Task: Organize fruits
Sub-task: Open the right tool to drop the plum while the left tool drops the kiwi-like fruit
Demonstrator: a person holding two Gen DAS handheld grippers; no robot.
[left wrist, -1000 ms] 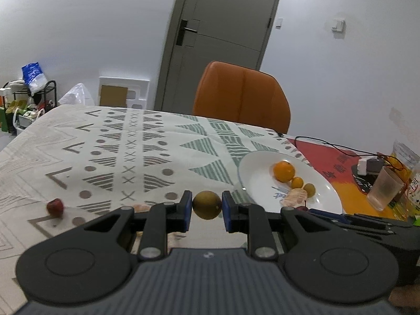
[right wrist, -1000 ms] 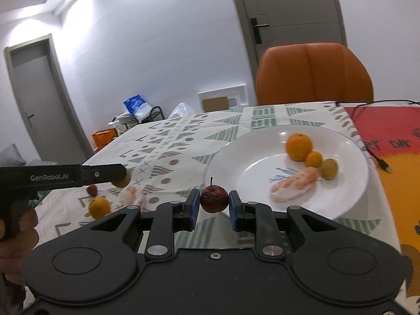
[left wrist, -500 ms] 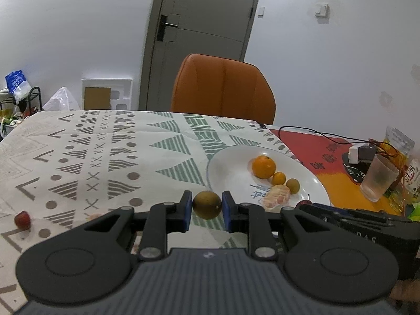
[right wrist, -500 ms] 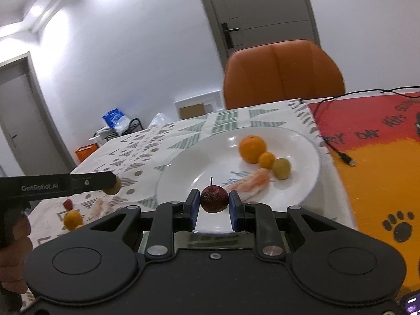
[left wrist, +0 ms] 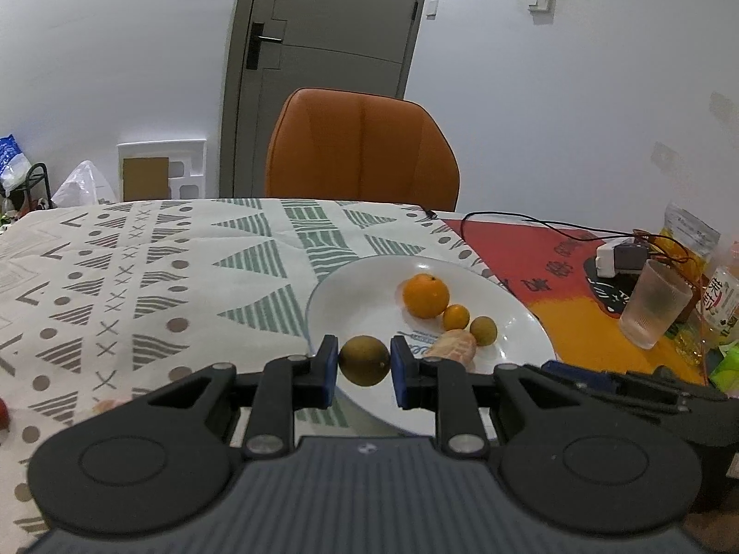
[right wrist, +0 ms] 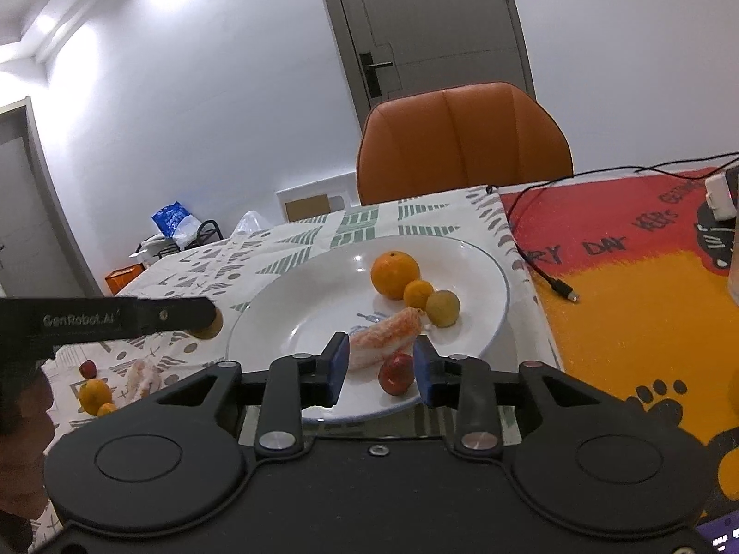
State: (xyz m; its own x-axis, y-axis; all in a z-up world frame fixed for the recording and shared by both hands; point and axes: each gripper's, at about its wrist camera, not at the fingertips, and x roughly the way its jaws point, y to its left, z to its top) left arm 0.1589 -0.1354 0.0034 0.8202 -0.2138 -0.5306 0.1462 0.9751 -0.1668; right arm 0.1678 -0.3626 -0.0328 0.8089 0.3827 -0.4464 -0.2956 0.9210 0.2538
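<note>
Fruits partly gathered on round white ceramic plate. Right tool opening, small dark-red fruit loose between its blue pads on the plate. Left tool clenched on round olive-brown fruit at the plate's near rim. Advised: withdraw right tool clear first; lower left fruit onto bare plate before release, avoiding peeled orange segment.

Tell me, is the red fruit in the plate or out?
In. The red fruit lies on the plate between the right gripper's opening jaws, no pad pressing it.
</note>
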